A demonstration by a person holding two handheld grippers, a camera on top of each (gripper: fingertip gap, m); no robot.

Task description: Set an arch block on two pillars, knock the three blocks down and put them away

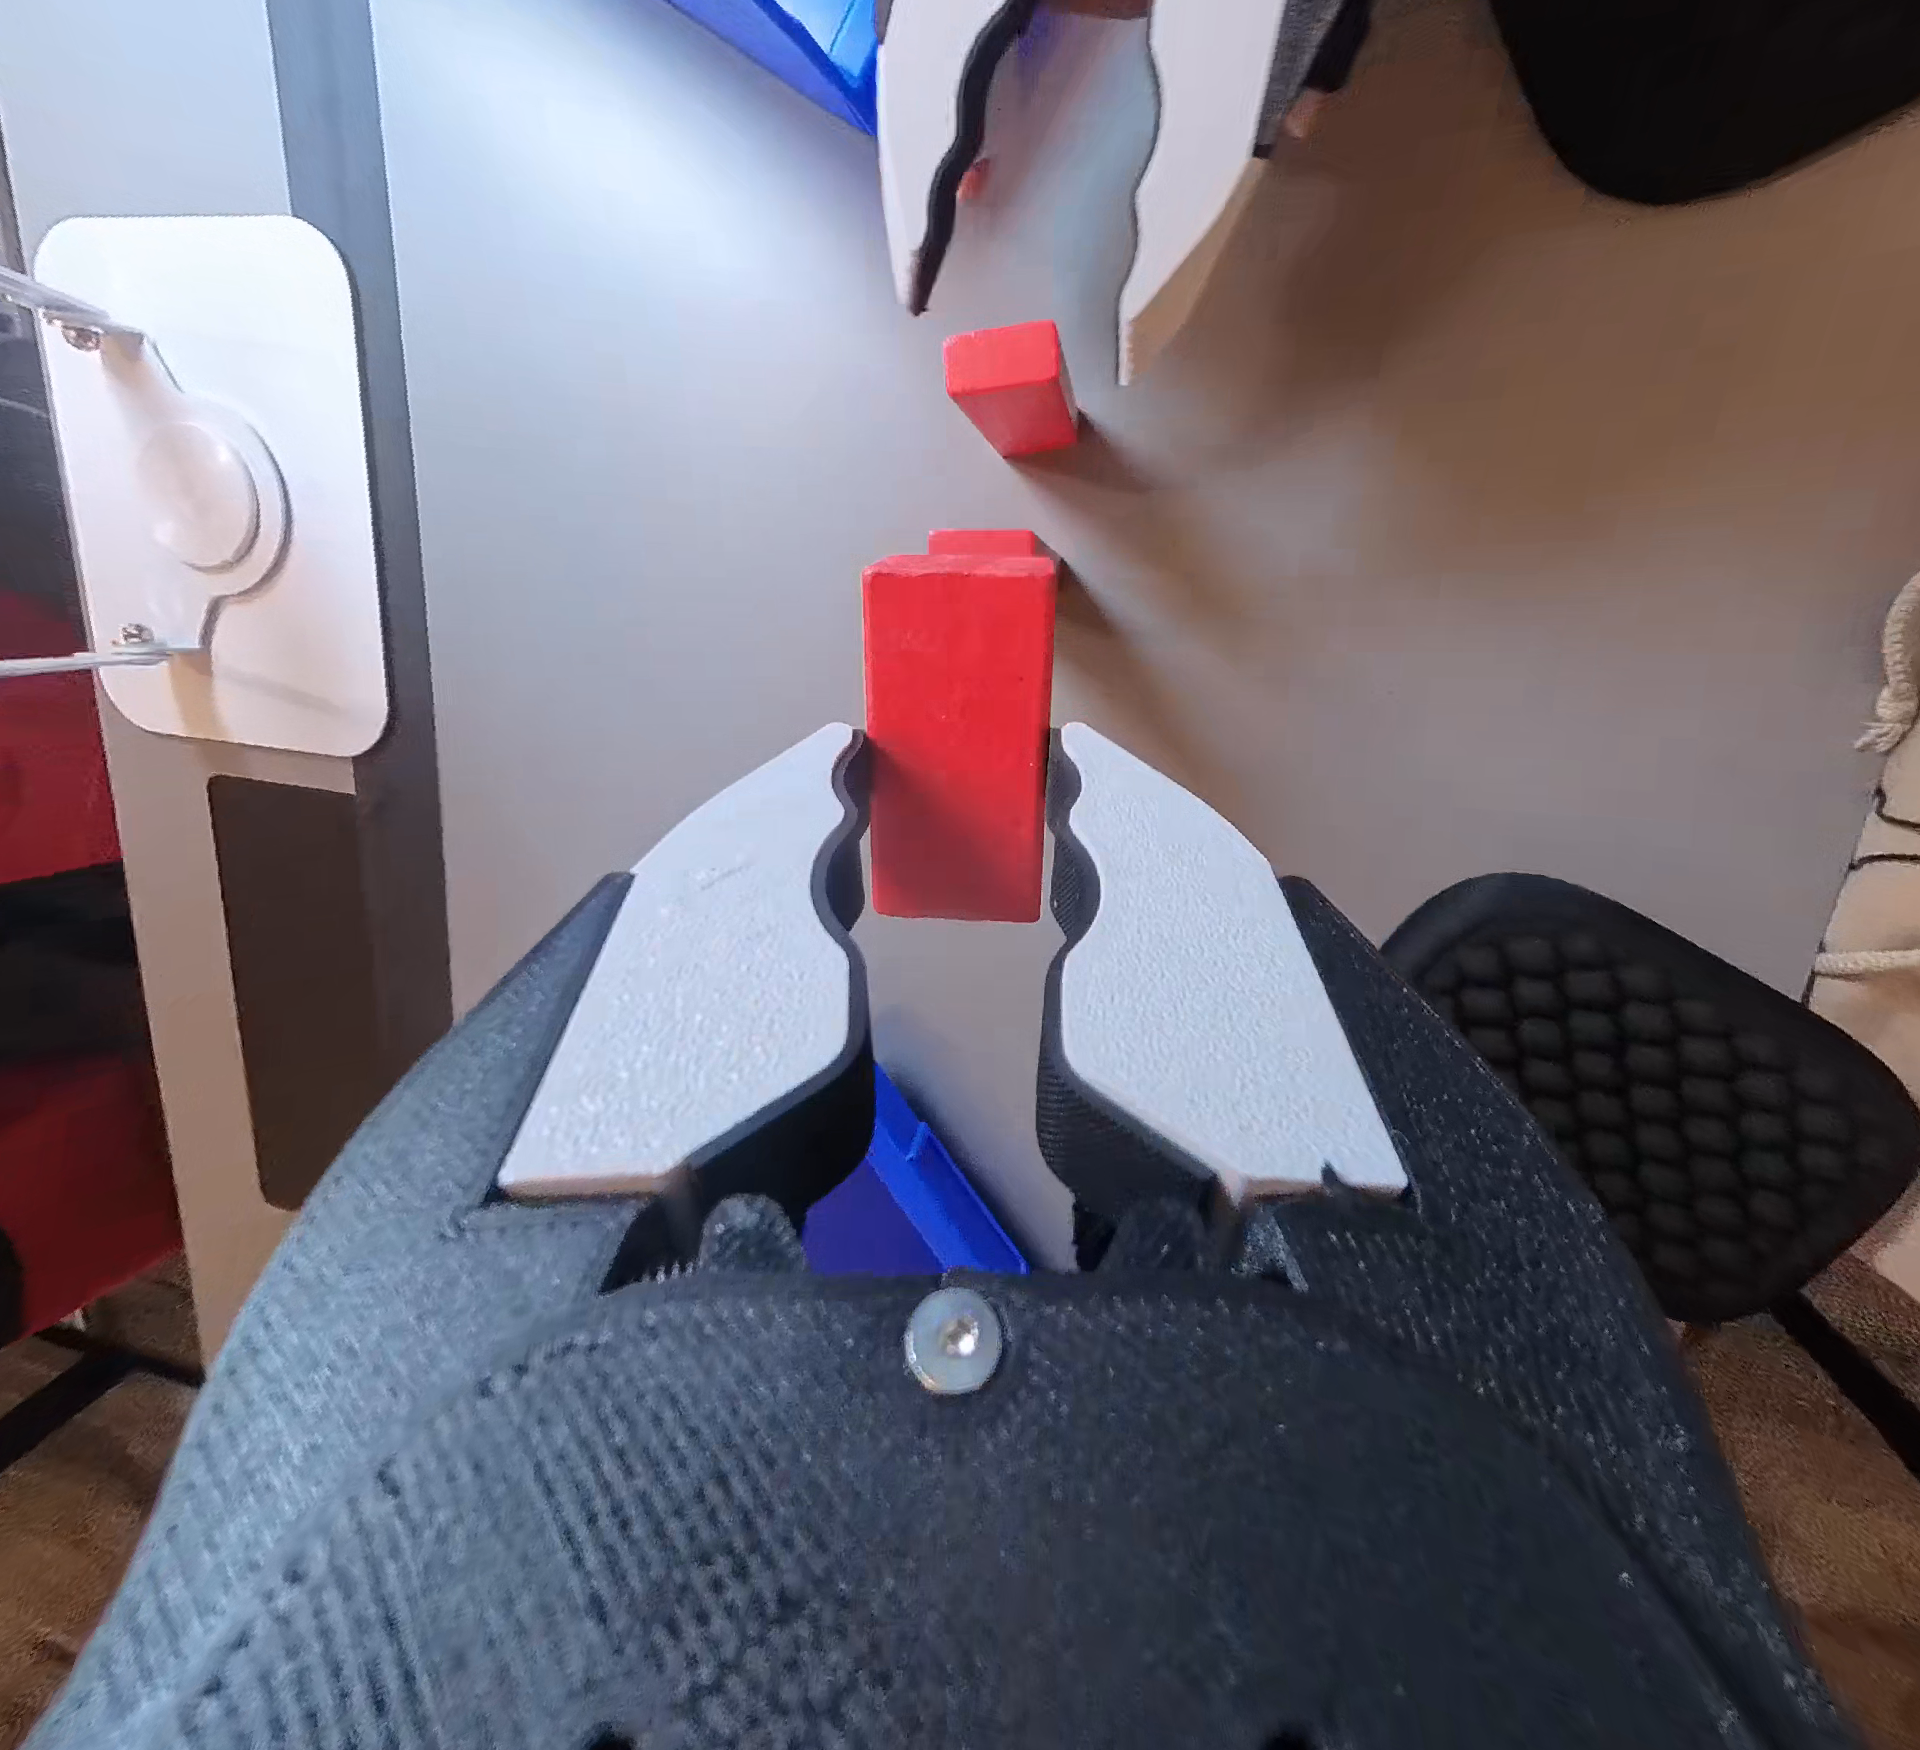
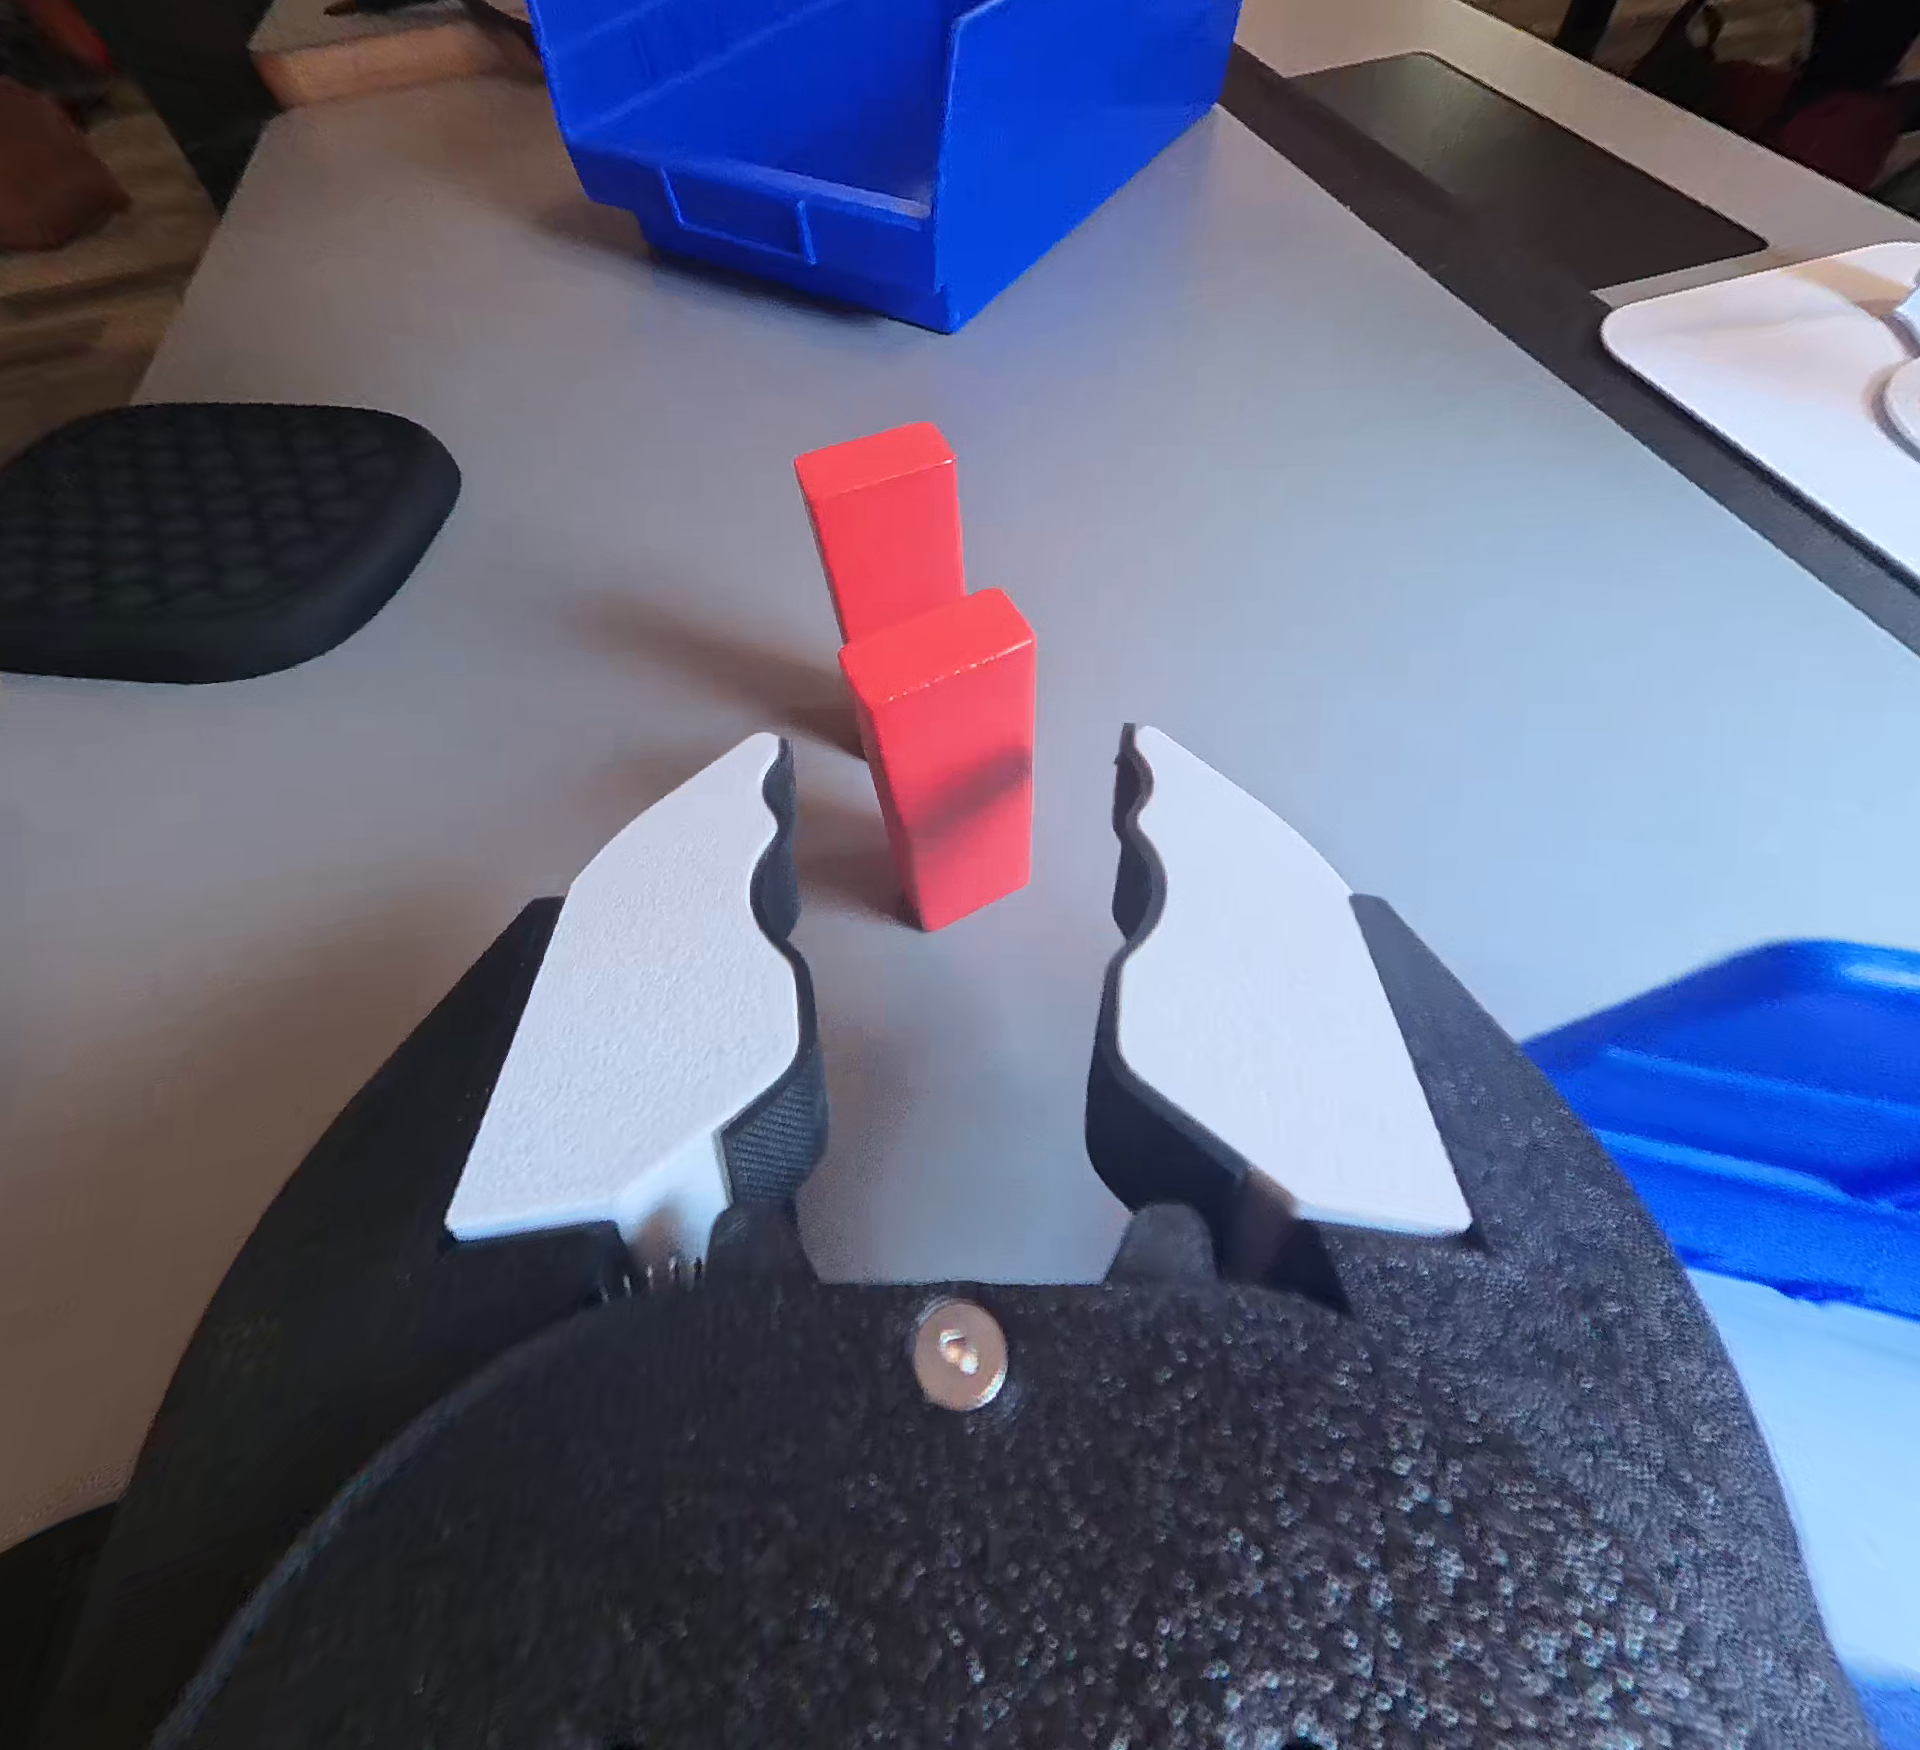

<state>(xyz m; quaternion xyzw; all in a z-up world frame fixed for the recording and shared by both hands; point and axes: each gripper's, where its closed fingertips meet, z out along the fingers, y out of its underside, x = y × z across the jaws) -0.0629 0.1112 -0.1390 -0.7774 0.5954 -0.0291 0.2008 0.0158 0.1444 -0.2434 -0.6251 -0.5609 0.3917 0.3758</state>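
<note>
Here the left claw [image 1: 956,765] pinches a red block [image 1: 956,744]; the right claw [image 2: 956,755] is spread beside two upright red pillars [image 2: 951,765] on the counter [image 2: 1299,609].

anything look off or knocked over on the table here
Nothing much. The nearer red pillar and farther red pillar stand upright and apart on the table; the blue bin sits level. A dark smear crosses the nearer one, possibly just shadow.

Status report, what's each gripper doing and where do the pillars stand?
Left gripper shut on near pillar. Right gripper open around far pillar. Both pillars upright, nothing blocking.
</note>
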